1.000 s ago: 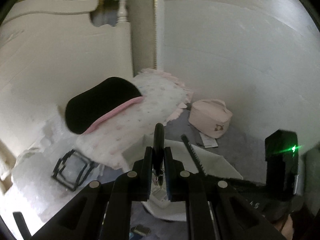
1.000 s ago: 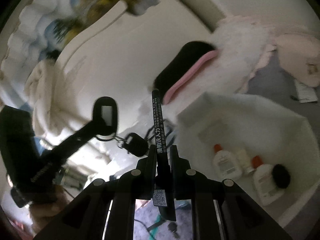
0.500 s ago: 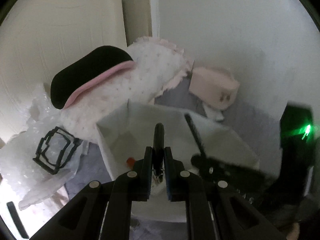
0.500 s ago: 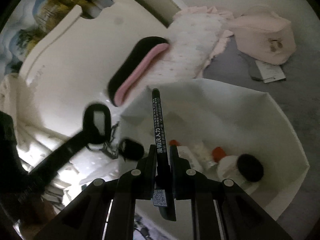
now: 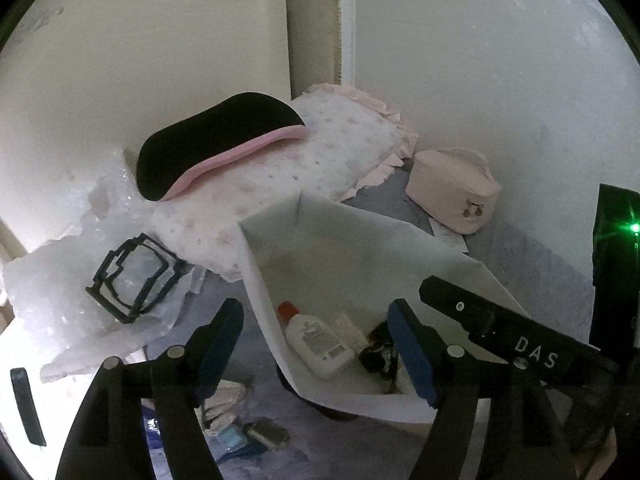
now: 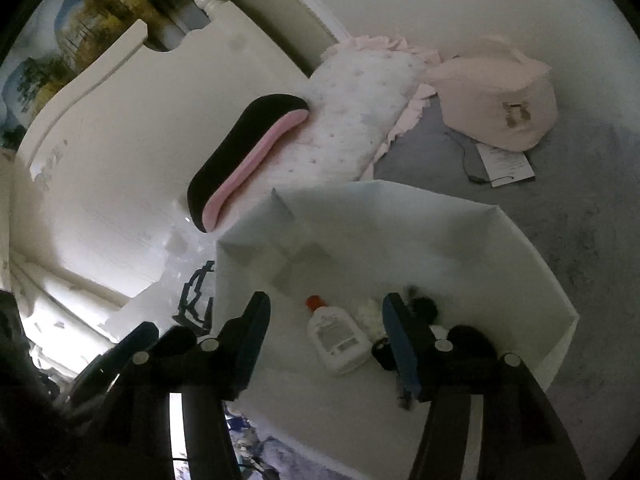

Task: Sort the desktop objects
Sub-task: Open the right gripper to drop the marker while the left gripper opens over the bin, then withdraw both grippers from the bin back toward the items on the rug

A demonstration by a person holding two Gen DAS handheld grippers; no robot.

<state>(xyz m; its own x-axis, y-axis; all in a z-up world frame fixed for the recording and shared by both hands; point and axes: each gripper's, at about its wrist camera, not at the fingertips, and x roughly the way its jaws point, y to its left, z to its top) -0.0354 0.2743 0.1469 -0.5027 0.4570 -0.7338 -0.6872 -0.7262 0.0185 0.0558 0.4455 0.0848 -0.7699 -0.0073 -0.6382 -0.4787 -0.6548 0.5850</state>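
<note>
Both grippers hang tilted steeply down over the white box [image 5: 400,240], side by side. The left gripper [image 5: 316,344] has its jaws opening, nothing between them; its left finger sits outside the box wall, the right one over the inside. The right gripper [image 6: 324,336] is opening too, jaws empty above the box floor. In the box lie a white bottle [image 6: 336,336] with an orange cap and some dark keys [image 5: 376,350], close together near the front wall.
</note>
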